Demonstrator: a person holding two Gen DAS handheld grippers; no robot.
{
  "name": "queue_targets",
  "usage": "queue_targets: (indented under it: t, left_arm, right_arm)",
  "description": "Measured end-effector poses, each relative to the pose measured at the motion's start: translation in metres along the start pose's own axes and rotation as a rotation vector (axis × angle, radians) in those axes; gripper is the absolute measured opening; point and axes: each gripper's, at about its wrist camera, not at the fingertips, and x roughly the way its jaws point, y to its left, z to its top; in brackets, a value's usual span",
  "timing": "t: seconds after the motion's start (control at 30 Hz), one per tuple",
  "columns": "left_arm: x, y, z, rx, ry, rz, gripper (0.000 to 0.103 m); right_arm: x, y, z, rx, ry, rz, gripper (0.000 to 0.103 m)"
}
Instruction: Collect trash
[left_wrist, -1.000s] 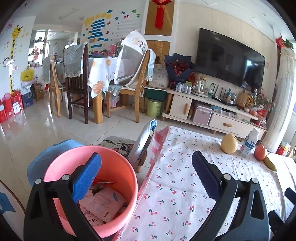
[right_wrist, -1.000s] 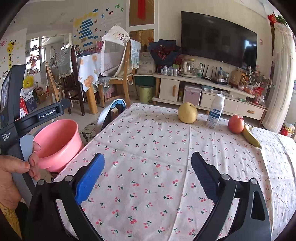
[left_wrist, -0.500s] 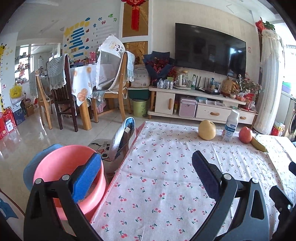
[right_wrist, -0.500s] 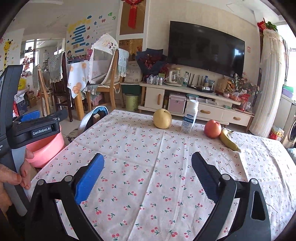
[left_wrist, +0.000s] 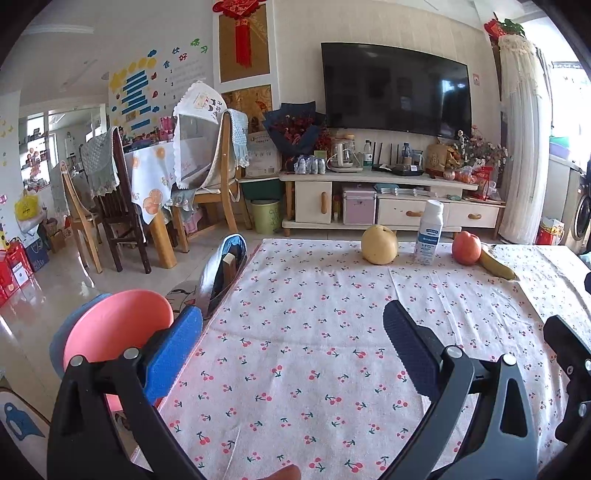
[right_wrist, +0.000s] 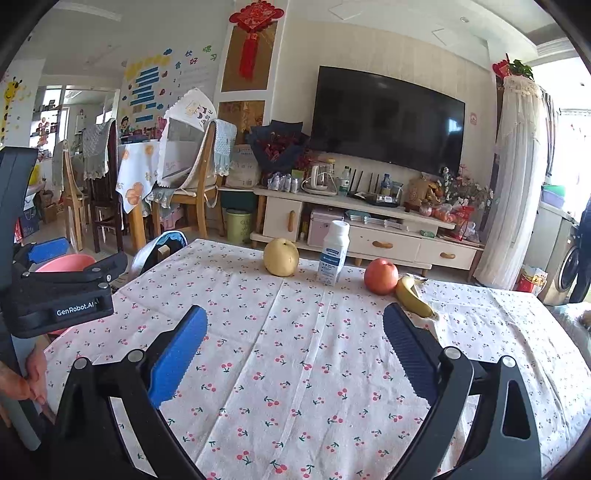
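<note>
Lettering reading "GenRobot.AI" marks the body of our left gripper (right_wrist: 66, 295) at the left edge of the right wrist view; our hand (right_wrist: 31, 376) grips its handle below. Its jaws stand wide apart and empty in its own view (left_wrist: 291, 354). Our right gripper (right_wrist: 293, 354) is likewise spread and empty above the cherry-print tablecloth (right_wrist: 295, 350). We see the pink trash bin (left_wrist: 110, 332) at lower left, beside the table. The bottle (right_wrist: 333, 253) label near frame center is too small to read.
</note>
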Motion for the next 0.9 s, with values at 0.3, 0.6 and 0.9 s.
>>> queue_targets:
  t: [0.3,0.6,0.9]
  left_arm:
    - [-0.024,-0.027,0.004,-0.017,-0.018,-0.04,0.099]
    - [-0.047,-0.058,0.01,0.019,-0.06,-0.044,0.099]
    - [-0.059,-0.072,0.015,0.035,-0.079,-0.048,0.099]
  right_arm:
    - [-0.018,-0.033,-0.002,0.063,-0.05,-0.022,0.095]
    - [-0.034,-0.061,-0.002,0.117,-0.095,-0.067,0.096]
    - [-0.042,-0.077,-0.002,0.141,-0.124,-0.099,0.096]
